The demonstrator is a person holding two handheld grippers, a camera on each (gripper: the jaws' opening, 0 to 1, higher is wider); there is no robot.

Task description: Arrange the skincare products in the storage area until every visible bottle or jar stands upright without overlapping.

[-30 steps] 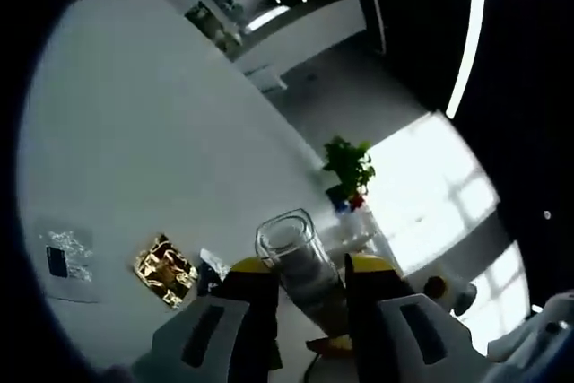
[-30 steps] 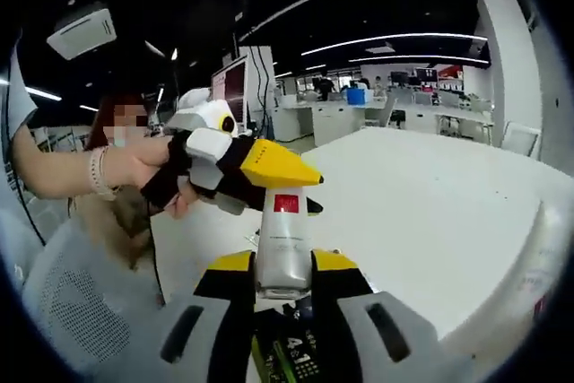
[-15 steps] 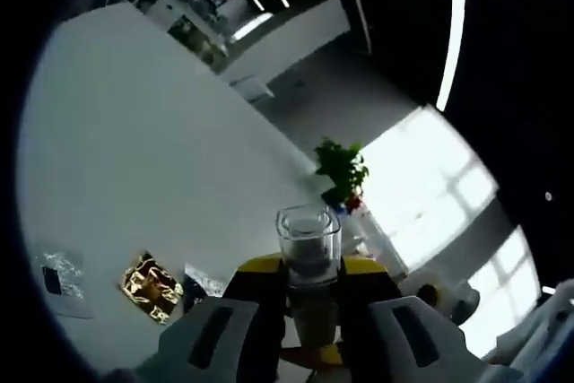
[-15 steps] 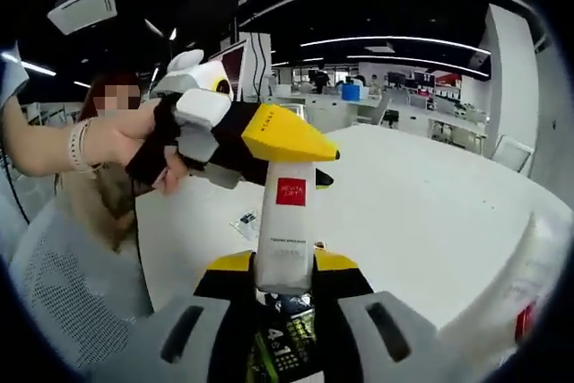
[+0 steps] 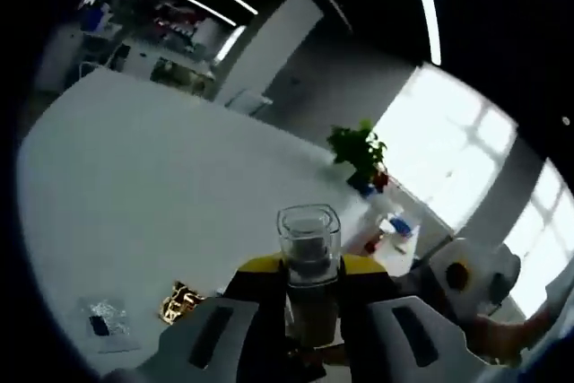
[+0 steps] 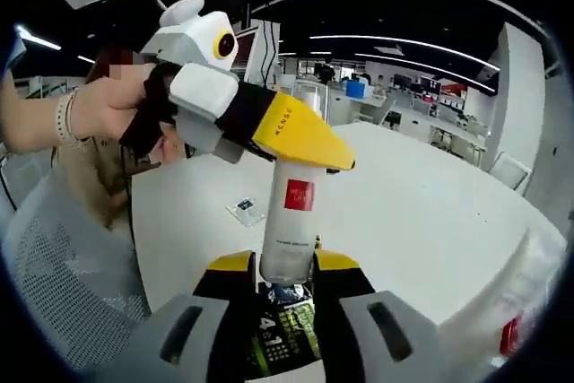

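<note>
Left gripper point(image 5: 312, 289): yellow-tipped jaws pinching the upper part of a tall bottle point(image 5: 309, 257), just below its clear square cap, seen from that gripper's own camera. Right gripper point(image 6: 285, 282): yellow-tipped jaws pinching the base of the same bottle point(image 6: 292, 226), white-bodied with a red square label, held upright in the air between the two tools.

In the right gripper view, the left gripper's white and yellow body point(image 6: 256, 118) crosses the bottle near its top from the left, gripped by a person's hand point(image 6: 108, 118) with a bracelet at the wrist.

Below and behind: a large white table point(image 5: 143, 177). On it, in the left gripper view, a crumpled gold sachet point(image 5: 180, 301) near the jaws and a clear packet with a dark item point(image 5: 103, 325) further left. In the right gripper view, a small flat packet point(image 6: 246, 210) lies on the table beyond the bottle, and a dark green box with white print point(image 6: 287, 329) sits directly beneath the jaws.

Farther off: a potted green plant point(image 5: 359, 152) by bright windows.
</note>
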